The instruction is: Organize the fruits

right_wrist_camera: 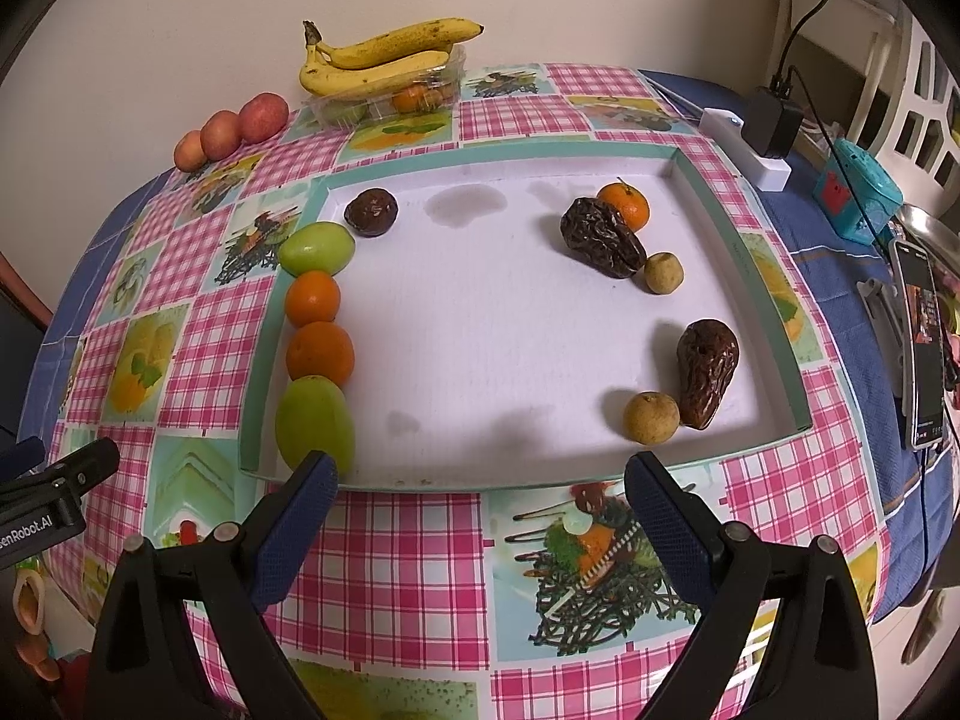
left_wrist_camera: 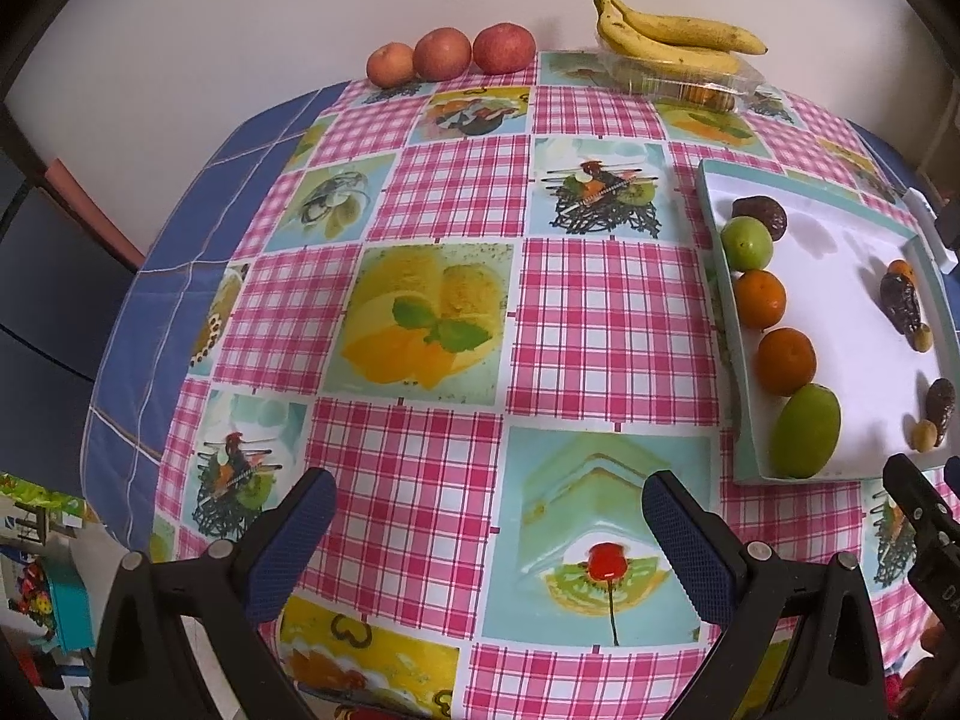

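Observation:
A white tray with a teal rim [right_wrist_camera: 510,156] [left_wrist_camera: 798,186] lies on the checked tablecloth. Along its left wall runs a row: a dark round fruit [right_wrist_camera: 371,212], a green fruit [right_wrist_camera: 315,249], two oranges [right_wrist_camera: 312,297] [right_wrist_camera: 320,354] and a larger green fruit [right_wrist_camera: 314,423]. On the right side lie two dark dates [right_wrist_camera: 602,237] [right_wrist_camera: 705,371], a small orange [right_wrist_camera: 625,204] and two small tan fruits [right_wrist_camera: 663,272] [right_wrist_camera: 651,417]. My right gripper [right_wrist_camera: 477,489] stands open at the tray's near edge, empty. My left gripper [left_wrist_camera: 489,507] is open and empty over the cloth, left of the tray.
Three apples [left_wrist_camera: 449,53] and a bunch of bananas [left_wrist_camera: 672,30] on a clear plastic box [left_wrist_camera: 690,81] stand at the far table edge by the wall. A phone [right_wrist_camera: 921,342], a charger [right_wrist_camera: 771,123] and a small teal box [right_wrist_camera: 855,192] lie right of the tray.

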### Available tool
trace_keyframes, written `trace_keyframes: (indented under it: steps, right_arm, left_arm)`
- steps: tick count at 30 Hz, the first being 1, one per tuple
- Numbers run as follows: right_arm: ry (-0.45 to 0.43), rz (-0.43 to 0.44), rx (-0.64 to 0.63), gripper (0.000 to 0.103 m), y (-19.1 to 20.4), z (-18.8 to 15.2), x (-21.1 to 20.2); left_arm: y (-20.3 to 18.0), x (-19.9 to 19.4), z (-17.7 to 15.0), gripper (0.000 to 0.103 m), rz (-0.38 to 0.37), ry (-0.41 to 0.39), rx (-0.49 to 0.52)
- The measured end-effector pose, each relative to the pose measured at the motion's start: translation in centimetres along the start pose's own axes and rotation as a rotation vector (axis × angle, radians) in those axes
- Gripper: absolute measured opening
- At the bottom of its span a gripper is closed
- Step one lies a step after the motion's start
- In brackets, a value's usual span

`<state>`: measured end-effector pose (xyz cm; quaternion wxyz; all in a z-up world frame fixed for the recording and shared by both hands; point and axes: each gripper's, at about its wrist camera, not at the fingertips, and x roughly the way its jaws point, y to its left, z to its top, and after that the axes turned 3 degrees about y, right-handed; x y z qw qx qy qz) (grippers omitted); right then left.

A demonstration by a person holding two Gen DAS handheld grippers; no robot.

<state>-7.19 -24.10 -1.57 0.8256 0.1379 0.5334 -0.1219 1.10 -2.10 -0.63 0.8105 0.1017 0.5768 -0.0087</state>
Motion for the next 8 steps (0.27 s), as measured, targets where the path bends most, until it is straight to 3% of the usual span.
trace_keyframes:
  steps: [8]
  right_arm:
    - [0.008,0.004,0.006,0.097,-0.06,0.00,0.09]
  left_arm:
    - [0.01,0.04,-0.04,0.103,0.008,0.001,0.001]
